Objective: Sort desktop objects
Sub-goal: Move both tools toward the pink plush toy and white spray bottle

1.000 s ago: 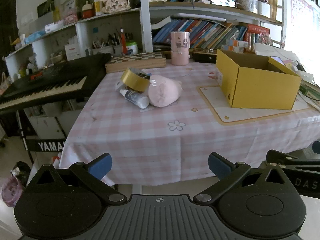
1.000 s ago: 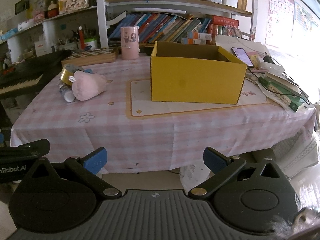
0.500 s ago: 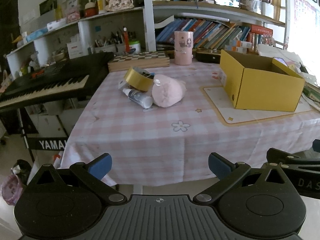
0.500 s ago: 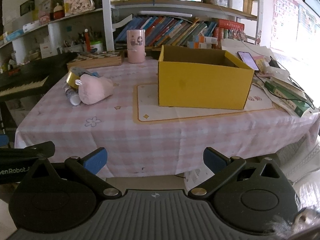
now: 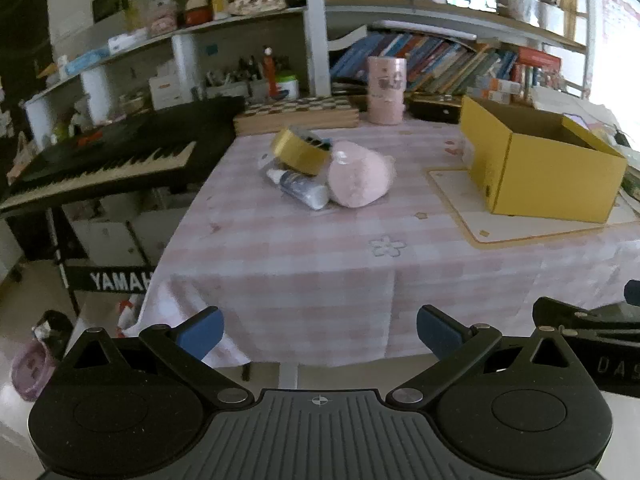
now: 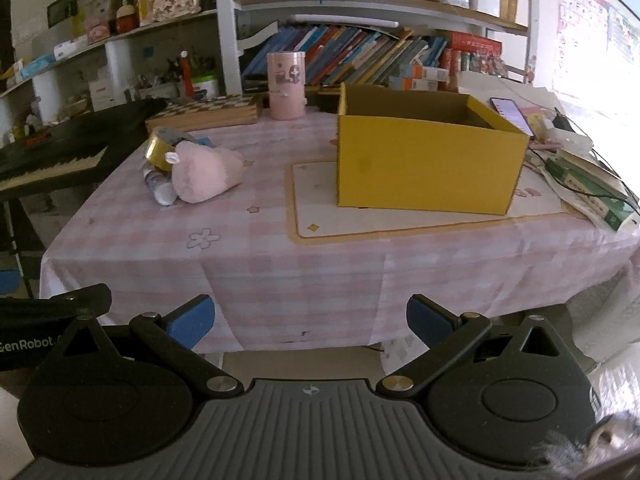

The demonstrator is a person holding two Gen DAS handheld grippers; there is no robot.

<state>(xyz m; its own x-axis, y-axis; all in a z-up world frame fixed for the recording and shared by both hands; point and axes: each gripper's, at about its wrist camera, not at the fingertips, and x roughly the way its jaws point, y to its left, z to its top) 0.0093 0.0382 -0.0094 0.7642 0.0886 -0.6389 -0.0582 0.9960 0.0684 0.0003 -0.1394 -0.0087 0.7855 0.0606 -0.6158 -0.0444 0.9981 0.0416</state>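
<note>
Both tongs gape wide and empty before the table; pink plush toy (image 5: 360,178) lies well ahead, slightly right of left gripper (image 5: 319,330), far left of right gripper (image 6: 310,322); left is nearer

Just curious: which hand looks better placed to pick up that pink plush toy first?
Probably the left. Its open tool faces the pink plush toy almost straight ahead, while the right tool, also open, points nearer the yellow box.
</note>
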